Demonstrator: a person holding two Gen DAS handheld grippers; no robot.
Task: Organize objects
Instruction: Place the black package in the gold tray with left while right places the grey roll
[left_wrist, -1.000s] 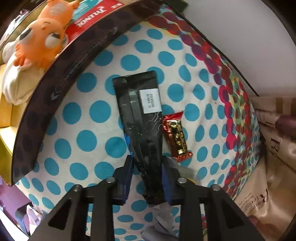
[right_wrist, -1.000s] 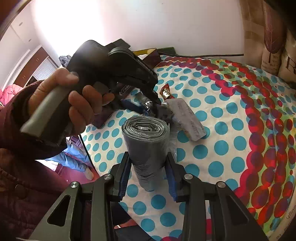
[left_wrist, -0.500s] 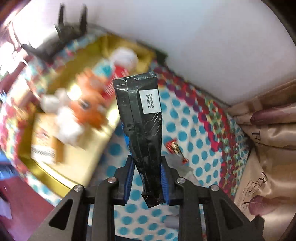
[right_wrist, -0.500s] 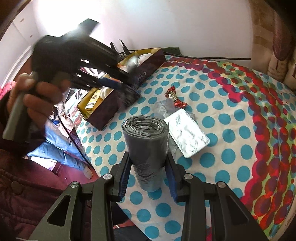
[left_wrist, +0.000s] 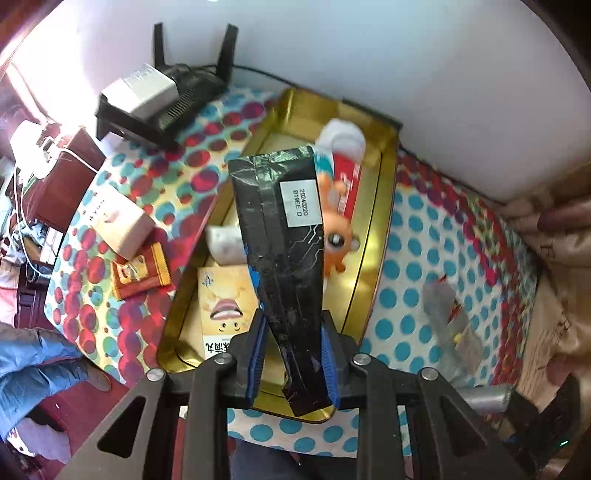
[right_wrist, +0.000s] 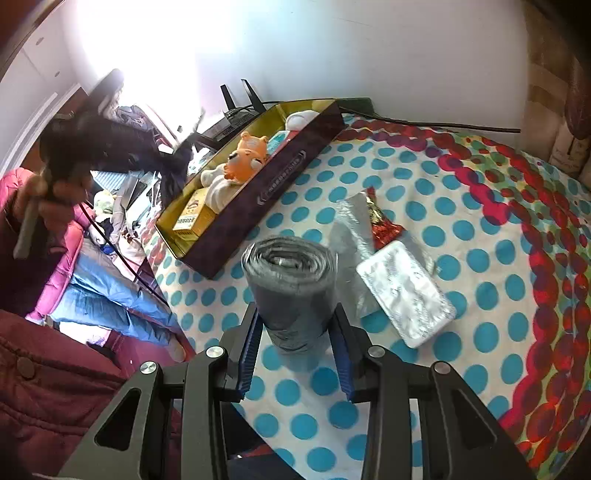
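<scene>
My left gripper (left_wrist: 291, 350) is shut on a black foil pouch (left_wrist: 284, 258) with a white label, held in the air above a gold-lined box (left_wrist: 384, 206). The box holds an orange toy (left_wrist: 338, 236), a red packet, a white item and a yellow carton (left_wrist: 225, 306). My right gripper (right_wrist: 295, 350) is shut on a grey roll of bags (right_wrist: 291, 288), above the dotted cloth. The box shows in the right wrist view (right_wrist: 280, 184) at upper left, with my left gripper blurred (right_wrist: 110, 144) beyond it.
On the dotted cloth (right_wrist: 480, 221) lie a silver blister pack (right_wrist: 406, 291), a grey foil packet (right_wrist: 351, 229) and a red-gold candy (right_wrist: 380, 218). A black router (left_wrist: 166, 99), a beige box (left_wrist: 118, 221) and an orange packet (left_wrist: 140, 273) sit left of the gold-lined box.
My left gripper has lifted the black pouch off the cloth and carried it left over the gold-lined box. My right gripper has kept the grey roll nearly still.
</scene>
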